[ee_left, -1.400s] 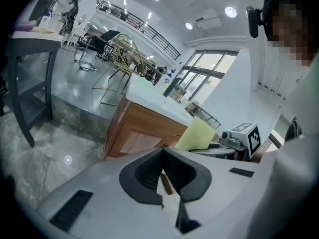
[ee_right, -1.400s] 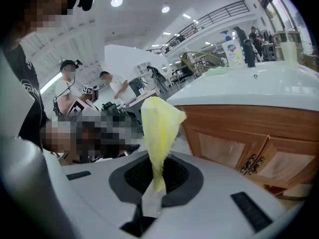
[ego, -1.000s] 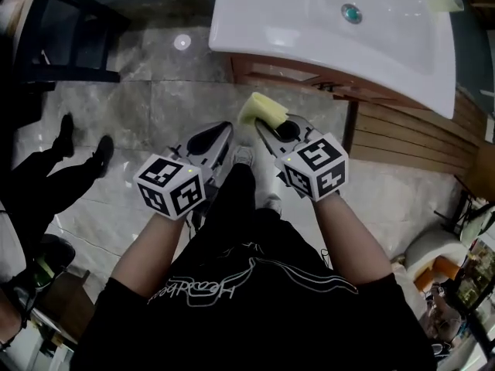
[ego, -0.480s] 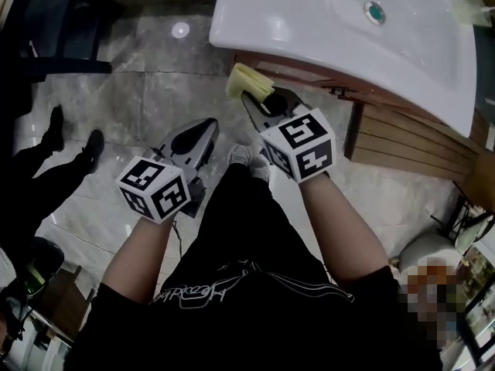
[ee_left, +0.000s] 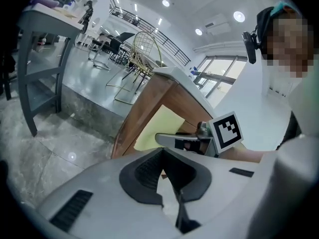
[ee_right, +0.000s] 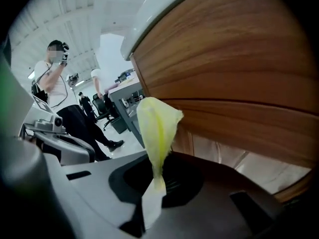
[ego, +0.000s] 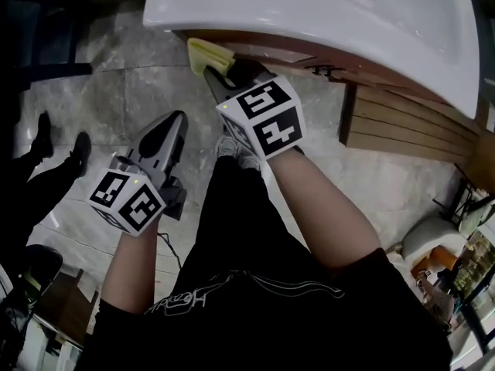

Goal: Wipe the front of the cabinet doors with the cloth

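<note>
Two grippers are in play, but only one is working. Nearest the person, the left gripper (ego: 172,126) hangs low over the grey floor (ego: 116,76), apart from the cabinet. Its own view shows its jaws pressed together with nothing between them.

Further forward and higher, the right gripper (ego: 218,74) reaches under the rim of the white basin (ego: 294,14). Its jaws pinch the lower end of the yellow cloth (ee_right: 157,126), and the rest stands up above them as a loose folded flap. That flap sits at the left corner of the wooden cabinet front (ee_right: 229,68), right up against the grain. Whether it is truly pressed on the wood cannot be told from these views.

The step in hand looks like the start of a wiping pass, with the cloth brought to the upper left edge of the front. Most of the wood to the right and below appears not yet reached.

The next move likely calls for pushing the flap flat on the panel, then sweeping across with steady pressure. The grip must hold firm so the thin cloth does not slip out.

Beyond the corner, a person (ee_right: 52,78) stands in the open room.
</note>
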